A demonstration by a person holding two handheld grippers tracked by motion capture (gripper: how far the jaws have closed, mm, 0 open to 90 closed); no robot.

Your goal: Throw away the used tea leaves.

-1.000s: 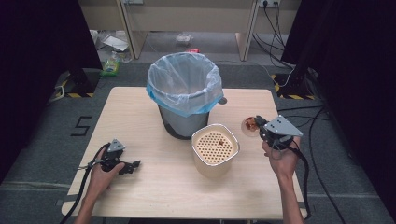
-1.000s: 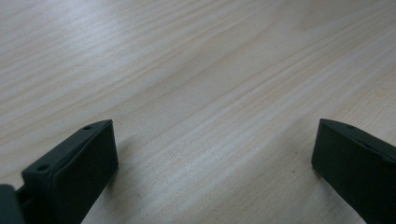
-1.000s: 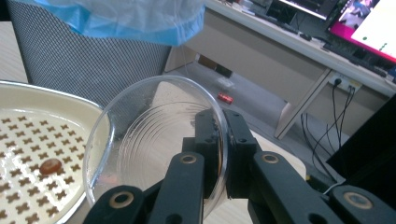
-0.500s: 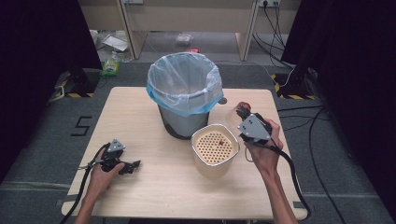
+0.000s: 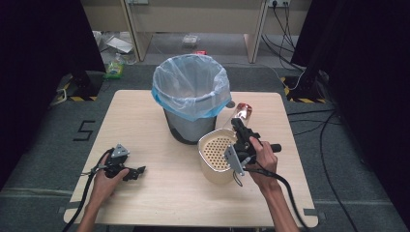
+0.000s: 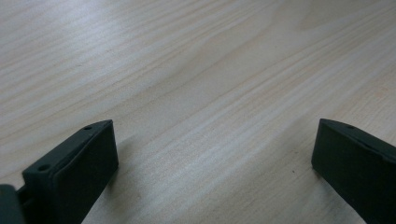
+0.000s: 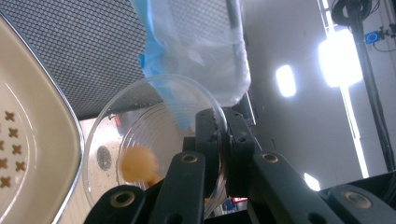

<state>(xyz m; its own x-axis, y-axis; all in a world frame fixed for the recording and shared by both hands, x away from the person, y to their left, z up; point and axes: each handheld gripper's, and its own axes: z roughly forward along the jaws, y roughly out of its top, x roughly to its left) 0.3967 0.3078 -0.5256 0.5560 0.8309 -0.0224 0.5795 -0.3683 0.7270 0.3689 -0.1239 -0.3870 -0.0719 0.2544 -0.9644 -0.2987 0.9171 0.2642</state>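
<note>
Tipping the glass bowl toward the strainer basket

The right gripper point(image 7: 217, 140) pinches the rim of a clear glass bowl point(image 7: 154, 126), held on edge with 1 orange lump point(image 7: 137, 164) inside; the cream perforated basket point(image 5: 217, 152) sits just left of it. Next, likely tilt further to drop the lump. The left gripper point(image 6: 210, 154) rests wide on the table point(image 5: 145, 111).

The right gripper point(image 5: 240, 126) carried the glass bowl point(image 5: 240, 113) left from the table's right edge, tilting it beside the perforated basket point(image 5: 216, 153).
</note>
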